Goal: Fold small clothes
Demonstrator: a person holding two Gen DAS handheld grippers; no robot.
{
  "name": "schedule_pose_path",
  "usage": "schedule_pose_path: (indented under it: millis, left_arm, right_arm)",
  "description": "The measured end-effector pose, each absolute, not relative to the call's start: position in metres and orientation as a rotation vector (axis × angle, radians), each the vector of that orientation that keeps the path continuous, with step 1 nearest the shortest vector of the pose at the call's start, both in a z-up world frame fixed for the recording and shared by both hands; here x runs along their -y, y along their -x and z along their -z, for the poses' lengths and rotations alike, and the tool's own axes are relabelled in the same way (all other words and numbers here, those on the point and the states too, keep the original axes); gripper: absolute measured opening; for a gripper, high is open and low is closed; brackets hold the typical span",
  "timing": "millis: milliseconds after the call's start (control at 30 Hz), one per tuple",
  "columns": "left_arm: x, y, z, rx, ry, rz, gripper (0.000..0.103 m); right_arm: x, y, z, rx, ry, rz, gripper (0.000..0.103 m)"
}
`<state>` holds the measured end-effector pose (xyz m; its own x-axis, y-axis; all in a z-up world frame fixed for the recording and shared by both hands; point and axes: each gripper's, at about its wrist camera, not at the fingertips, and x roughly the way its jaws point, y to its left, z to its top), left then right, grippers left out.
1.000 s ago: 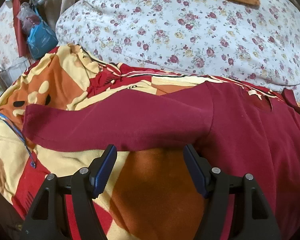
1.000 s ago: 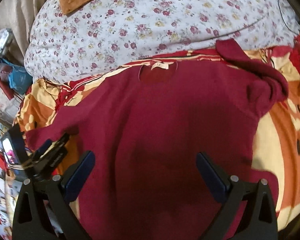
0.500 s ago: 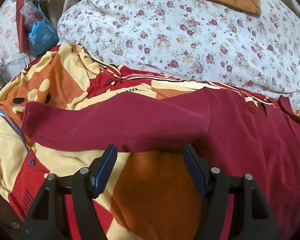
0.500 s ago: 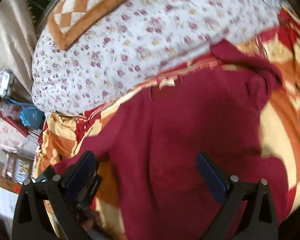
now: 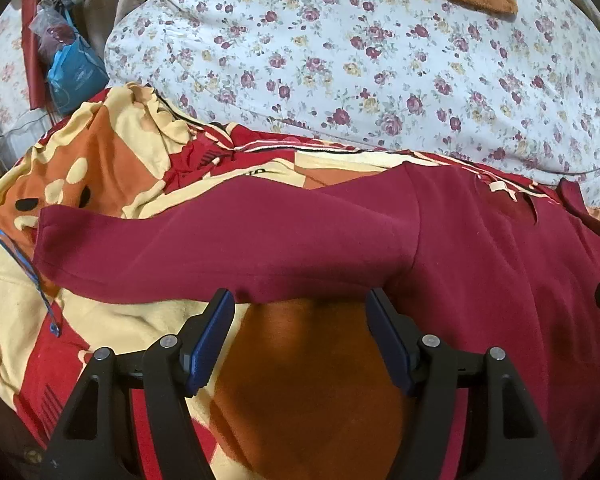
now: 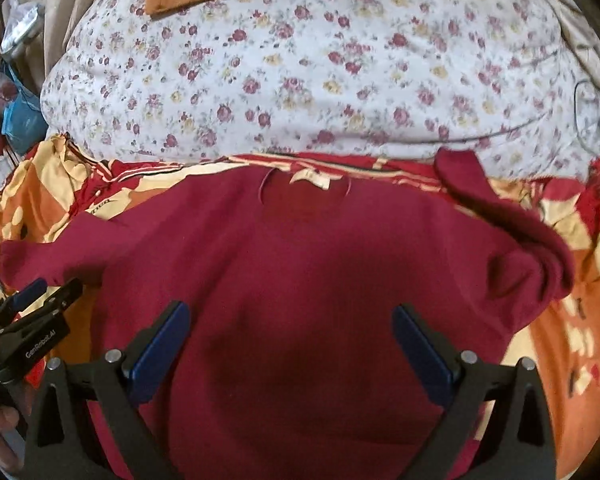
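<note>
We hover our left gripper (image 5: 300,320), jaws wide and empty, just short of the sweater's sleeve (image 5: 220,248); next we pinch its edge.

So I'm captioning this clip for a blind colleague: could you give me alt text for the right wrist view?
A dark red long-sleeved top lies spread flat, neckline away from the camera, on an orange, red and cream patterned blanket, with the open right gripper poised over its middle. Its right sleeve is bunched, the left gripper sits near the other sleeve, and a white floral quilt lies behind.
</note>
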<state>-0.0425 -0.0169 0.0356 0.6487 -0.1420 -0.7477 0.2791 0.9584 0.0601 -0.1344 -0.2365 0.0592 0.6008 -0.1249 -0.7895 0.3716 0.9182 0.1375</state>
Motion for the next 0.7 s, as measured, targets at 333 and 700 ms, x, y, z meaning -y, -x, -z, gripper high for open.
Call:
schedule_pose_path:
  millis: [333,700]
  left_arm:
    - [0.015,0.039,-0.034,-0.836,-0.162,0.24,0.058]
    - [0.013,0.037,-0.031,-0.846,-0.165,0.231,0.058]
  right_arm:
    - [0.232,0.134,-0.05,-0.882,-0.293,0.29,0.102]
    - [0.226,0.13,-0.044,-0.906,-0.284,0.272,0.102]
